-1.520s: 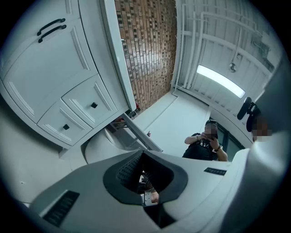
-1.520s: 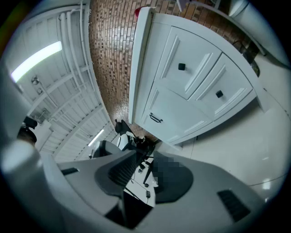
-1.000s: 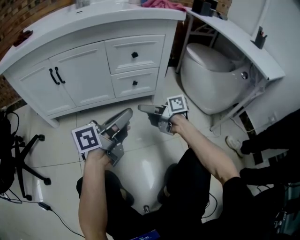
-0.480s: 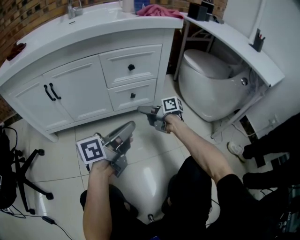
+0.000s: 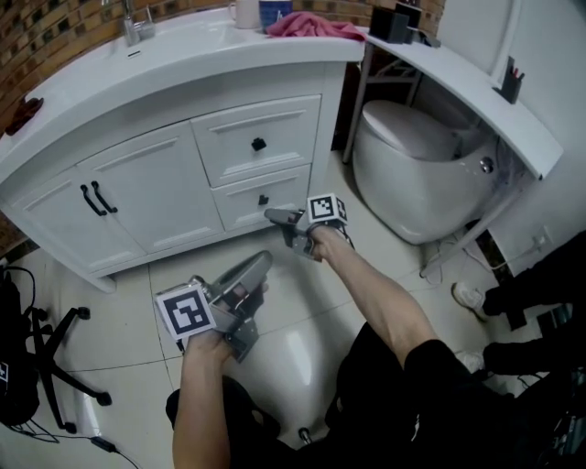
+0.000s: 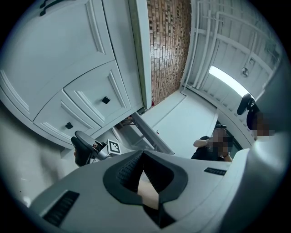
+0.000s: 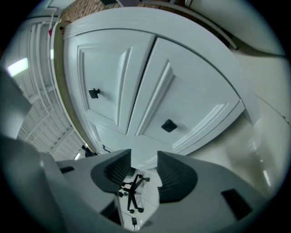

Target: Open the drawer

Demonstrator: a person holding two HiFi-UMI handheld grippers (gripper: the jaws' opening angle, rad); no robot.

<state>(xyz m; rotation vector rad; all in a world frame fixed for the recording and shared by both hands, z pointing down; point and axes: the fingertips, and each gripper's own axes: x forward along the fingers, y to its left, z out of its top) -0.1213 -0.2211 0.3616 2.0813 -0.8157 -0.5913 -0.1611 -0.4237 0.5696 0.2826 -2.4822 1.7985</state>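
The white vanity [image 5: 183,64] has two drawers, both closed. The upper drawer carries a black knob [image 5: 259,144], the lower drawer a black knob [image 5: 264,199]. My right gripper [image 5: 272,216] points at the lower drawer, its tips just below and right of that knob, not touching it. In the right gripper view the lower knob [image 7: 168,125] sits just above the jaws, and my right gripper [image 7: 144,157] is opening with nothing between its pads. My left gripper [image 5: 264,259] hangs lower over the floor tiles, shut and empty. My left gripper [image 6: 143,153] looks up at the drawers.
Left of the drawers are cupboard doors with black handles [image 5: 96,199]. A toilet [image 5: 412,156] stands to the right under a white shelf [image 5: 476,82]. A pink cloth [image 5: 307,23] lies on the counter. An office chair base [image 5: 55,385] is at the lower left.
My right gripper has moved toward the cabinet and now sits close to the lower drawer's knob. The left gripper has shifted slightly forward along the floor.
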